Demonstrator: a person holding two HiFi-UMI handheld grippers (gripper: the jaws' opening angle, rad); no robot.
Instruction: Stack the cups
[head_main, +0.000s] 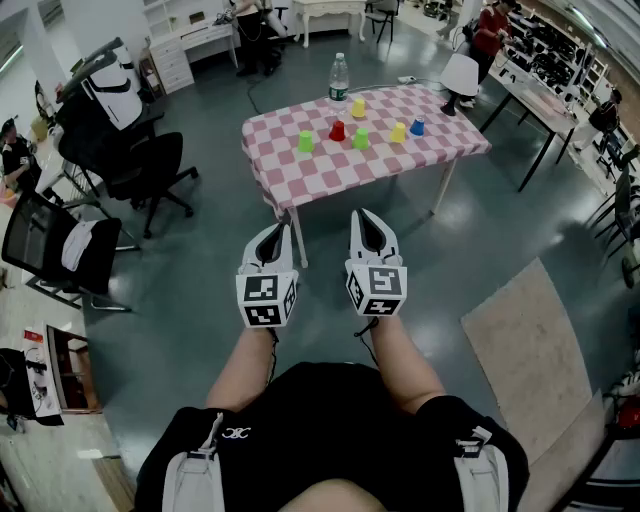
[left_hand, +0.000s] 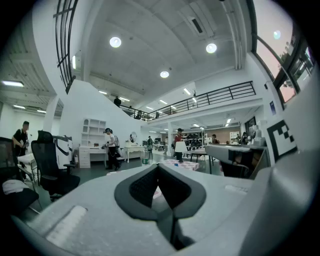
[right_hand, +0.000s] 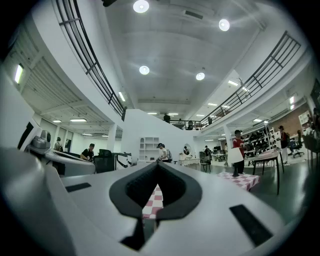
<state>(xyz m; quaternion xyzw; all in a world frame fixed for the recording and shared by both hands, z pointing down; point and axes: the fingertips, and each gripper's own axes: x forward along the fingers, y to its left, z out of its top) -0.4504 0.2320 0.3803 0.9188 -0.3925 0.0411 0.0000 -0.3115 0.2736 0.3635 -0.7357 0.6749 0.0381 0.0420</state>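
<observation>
Several small cups stand upside down on a table with a pink checked cloth, far ahead in the head view: a green cup, a red cup, a second green cup, two yellow cups and a blue cup. None is stacked. My left gripper and right gripper are held side by side over the floor, well short of the table. Both are shut with nothing in them. The right gripper view shows checked cloth through the hollow behind its closed tips.
A water bottle and a white lamp stand at the table's far side. Black office chairs are on the left. A beige mat lies on the floor at right. People stand at the desks at the back of the room.
</observation>
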